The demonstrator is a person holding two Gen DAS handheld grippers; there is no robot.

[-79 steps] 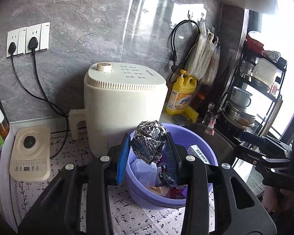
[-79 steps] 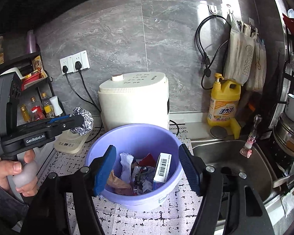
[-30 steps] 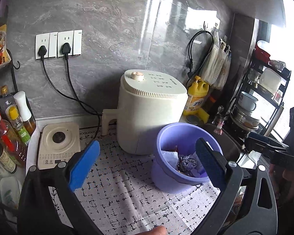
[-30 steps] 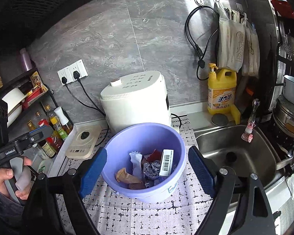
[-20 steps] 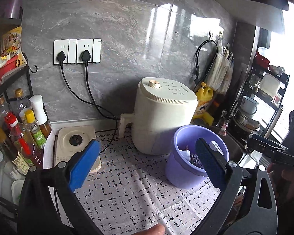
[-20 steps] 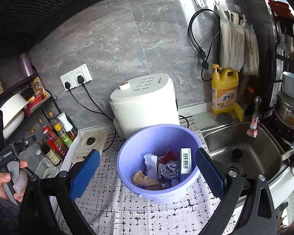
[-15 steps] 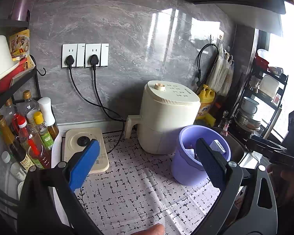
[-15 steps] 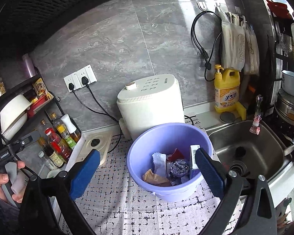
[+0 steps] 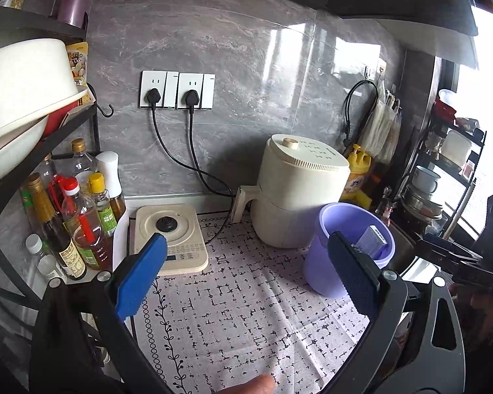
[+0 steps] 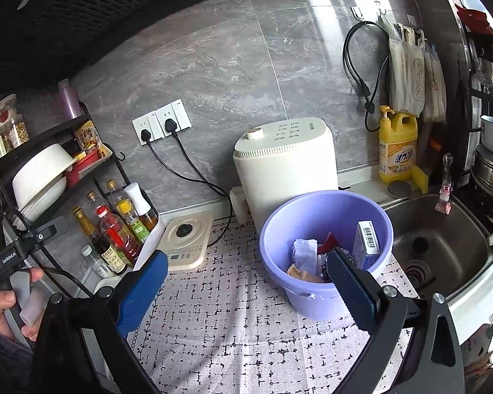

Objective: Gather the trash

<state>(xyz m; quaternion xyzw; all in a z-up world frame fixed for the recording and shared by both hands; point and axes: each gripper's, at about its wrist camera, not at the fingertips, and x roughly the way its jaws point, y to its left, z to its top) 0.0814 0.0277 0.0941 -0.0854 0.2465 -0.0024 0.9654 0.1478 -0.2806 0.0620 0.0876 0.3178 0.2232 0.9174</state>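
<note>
Both our grippers have drawn back from the lilac bucket [image 10: 325, 226], where the foil ball now seemingly lies among wrappers, and our left gripper [image 9: 246, 275] and right gripper [image 10: 246, 282] stand spread wide, empty, over the patterned mat [image 9: 246, 321].

Both wrist cameras look forward and downward between their own jaws, from close above the tabletop [image 9: 233, 298]; both share the purple bucket [image 10: 312, 216] ahead-right.

Black gripper [image 10: 246, 282] frames, blue ribbed pads [image 10: 139, 290].
</note>
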